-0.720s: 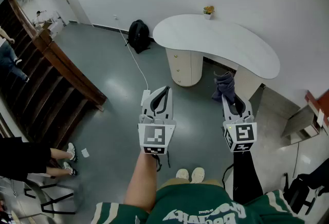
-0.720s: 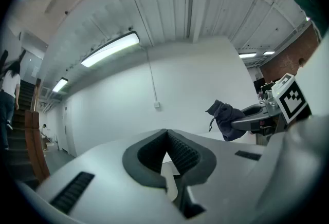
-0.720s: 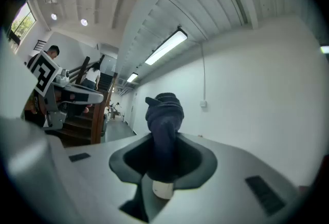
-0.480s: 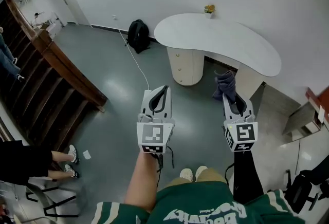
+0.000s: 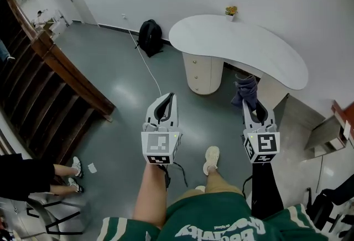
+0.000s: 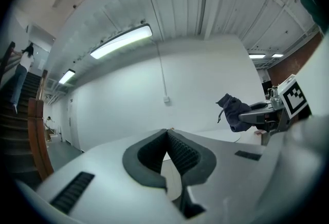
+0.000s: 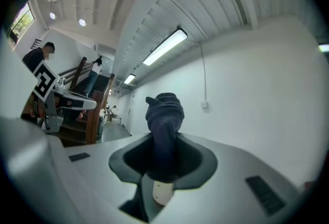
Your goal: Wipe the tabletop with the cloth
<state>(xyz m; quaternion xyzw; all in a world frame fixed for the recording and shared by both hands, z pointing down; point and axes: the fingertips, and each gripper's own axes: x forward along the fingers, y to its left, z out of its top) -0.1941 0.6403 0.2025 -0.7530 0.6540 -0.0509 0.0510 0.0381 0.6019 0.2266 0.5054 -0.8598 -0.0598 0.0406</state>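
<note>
A dark blue cloth (image 5: 245, 92) hangs bunched from my right gripper (image 5: 252, 106), which is shut on it; in the right gripper view the cloth (image 7: 164, 125) rises between the closed jaws. My left gripper (image 5: 166, 104) is shut with nothing between its ribbed pads (image 6: 177, 153). Both grippers are held over the grey floor, short of the white kidney-shaped tabletop (image 5: 238, 46), which stands ahead on a rounded cabinet base (image 5: 202, 73). From the left gripper view, the right gripper (image 6: 267, 115) with the cloth (image 6: 234, 112) shows at the right.
A small potted plant (image 5: 230, 11) sits at the table's far edge by the wall. A black backpack (image 5: 149, 37) and a white cable (image 5: 145, 63) lie on the floor left of the table. A wooden stair rail (image 5: 61, 68) runs along the left. Another person's feet (image 5: 72, 171) are at lower left.
I have stepped forward, one foot now ahead between the grippers. The table sits slightly closer and to the right. Both grippers keep their hold and spacing.
</note>
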